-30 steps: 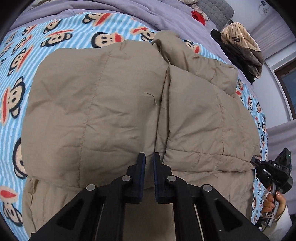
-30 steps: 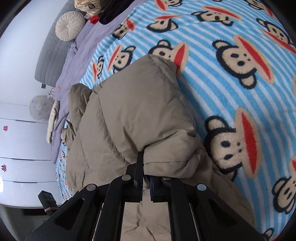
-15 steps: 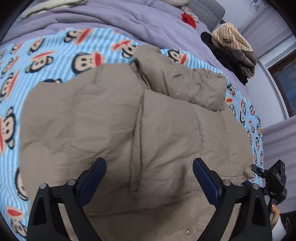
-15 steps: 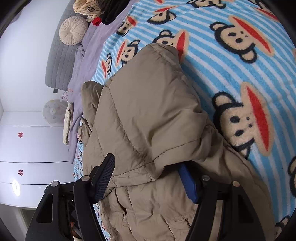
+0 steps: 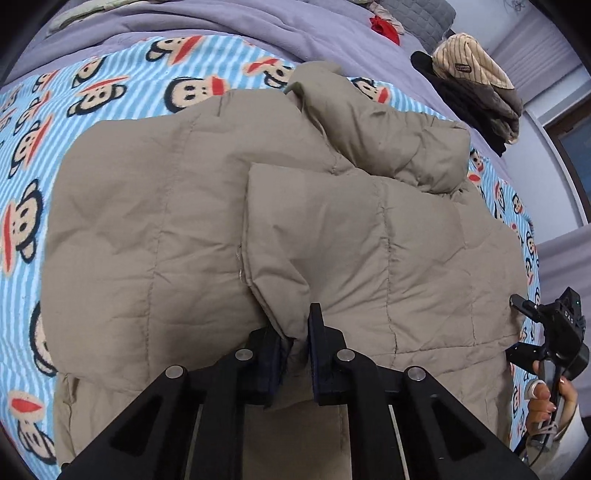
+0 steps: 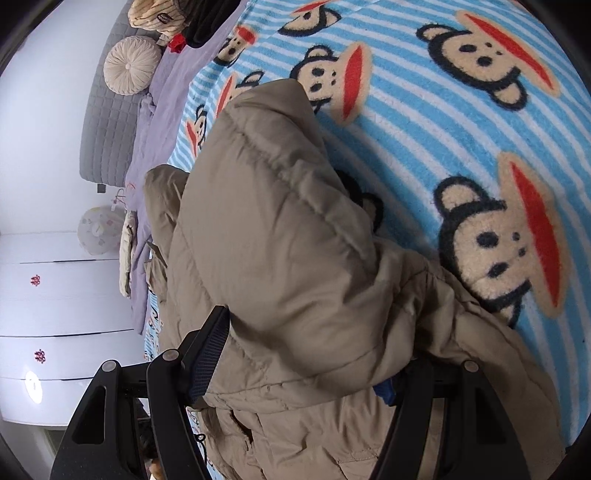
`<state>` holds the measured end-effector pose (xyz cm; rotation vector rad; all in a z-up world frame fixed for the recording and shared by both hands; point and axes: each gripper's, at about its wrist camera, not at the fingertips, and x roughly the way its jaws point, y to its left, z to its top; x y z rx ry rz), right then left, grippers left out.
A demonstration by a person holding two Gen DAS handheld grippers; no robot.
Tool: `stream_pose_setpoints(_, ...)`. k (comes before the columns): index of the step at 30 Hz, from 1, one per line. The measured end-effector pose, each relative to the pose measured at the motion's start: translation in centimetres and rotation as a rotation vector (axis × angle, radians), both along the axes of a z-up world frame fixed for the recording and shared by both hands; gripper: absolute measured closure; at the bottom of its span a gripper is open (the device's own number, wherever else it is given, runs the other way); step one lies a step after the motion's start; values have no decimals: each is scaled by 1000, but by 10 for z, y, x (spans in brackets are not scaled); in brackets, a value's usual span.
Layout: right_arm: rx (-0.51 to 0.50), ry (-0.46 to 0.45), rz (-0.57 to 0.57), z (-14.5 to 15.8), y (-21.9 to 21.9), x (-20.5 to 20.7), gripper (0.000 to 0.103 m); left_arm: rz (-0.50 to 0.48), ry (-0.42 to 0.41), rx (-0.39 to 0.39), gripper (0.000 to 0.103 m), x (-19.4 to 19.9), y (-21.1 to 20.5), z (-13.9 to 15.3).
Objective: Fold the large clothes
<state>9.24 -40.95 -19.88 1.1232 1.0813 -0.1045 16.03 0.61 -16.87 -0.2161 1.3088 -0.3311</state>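
Note:
A large tan quilted puffer jacket (image 5: 207,229) lies partly folded on a blue striped monkey-print blanket (image 5: 110,92). My left gripper (image 5: 297,343) is shut on a fold of the jacket's upper layer at its near edge. In the right wrist view the jacket (image 6: 280,258) fills the middle. My right gripper (image 6: 306,369) is open, its fingers straddling a puffy fold of the jacket; the right finger is mostly hidden under the cloth. The right gripper also shows in the left wrist view (image 5: 554,332) at the jacket's right edge.
A pile of dark and striped clothes (image 5: 476,85) lies at the far right of the bed. A lilac sheet (image 5: 221,22) covers the far side. A round cushion (image 6: 129,66), grey headboard (image 6: 107,122) and white drawers (image 6: 66,306) stand beyond the bed.
My left gripper opened wide half a second ago and has now shut on a fold of the jacket. My right gripper let go of the jacket and stays open around it.

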Motion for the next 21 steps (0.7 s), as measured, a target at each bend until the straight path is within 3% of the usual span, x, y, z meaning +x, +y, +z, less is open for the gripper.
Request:
stream_pose_setpoints(5,9,-4,10,0,-2,0,31,30,-93,116,90,-8,25,39)
stream_pose_setpoints(10,-2,-7,21,1,-3,3,31,-15,-114,44,90,-2,24,59)
stream_pose_setpoints(13,1,-4,26,2,-5,6,31,-75,-108,85,90,5,-10,44)
stream_pose_setpoints(16,12,14,55,8,-5,7,31,-98,-63,234,90,13,-34,6)
stream_pose_setpoints(18,2,24,142,25,-1,5,31,-77,-38,208,90,11,-35,-5)
stream_pose_setpoints(21,-55,-99,281,73,0,-6,31,-67,-47,178,90,8,-30,-8)
